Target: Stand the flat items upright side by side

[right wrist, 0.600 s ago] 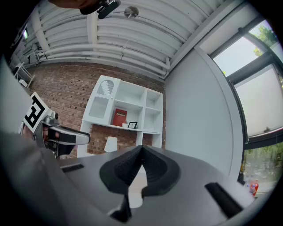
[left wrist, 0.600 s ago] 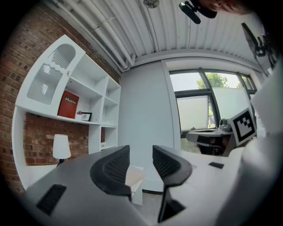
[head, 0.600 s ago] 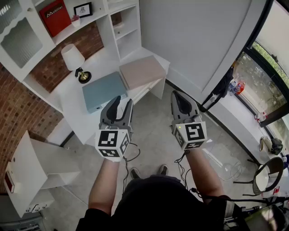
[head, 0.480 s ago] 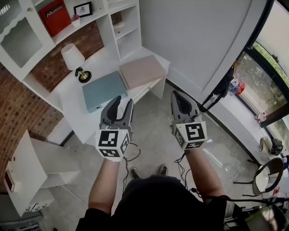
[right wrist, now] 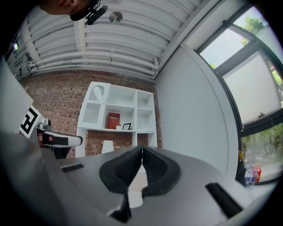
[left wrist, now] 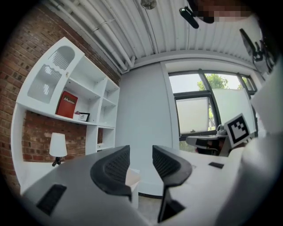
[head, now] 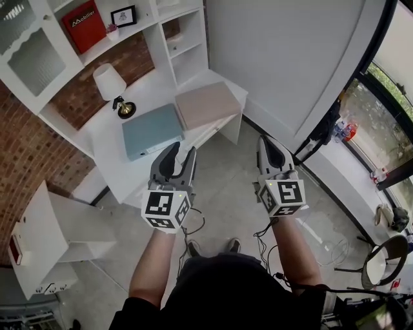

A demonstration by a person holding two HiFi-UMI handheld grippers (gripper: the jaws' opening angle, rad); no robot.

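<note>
Two flat items lie flat side by side on the white desk (head: 116, 155): a teal one (head: 152, 131) and a pink one (head: 206, 105) to its right. Both grippers hang in the air on my side of the desk, above the floor, touching nothing. My left gripper (head: 182, 149) points at the teal item's near edge, and its jaws stand a little apart with nothing between them (left wrist: 141, 152). To the right of the desk, my right gripper (head: 270, 140) is shut and empty, its pads meeting (right wrist: 141, 148). A corner of the pink item (left wrist: 132, 176) shows between the left jaws.
A white lamp (head: 111, 84) stands on the desk behind the teal item. White shelves above hold a red book (head: 84, 26) and a small picture frame (head: 122, 15). A brick wall runs on the left, with a low white cabinet (head: 58, 238) there and a chair (head: 381, 254) at the right.
The view has shifted slightly. Both grippers sit a little lower and further right in it, at about the same distance from the desk. Neither jaw gap has changed.
</note>
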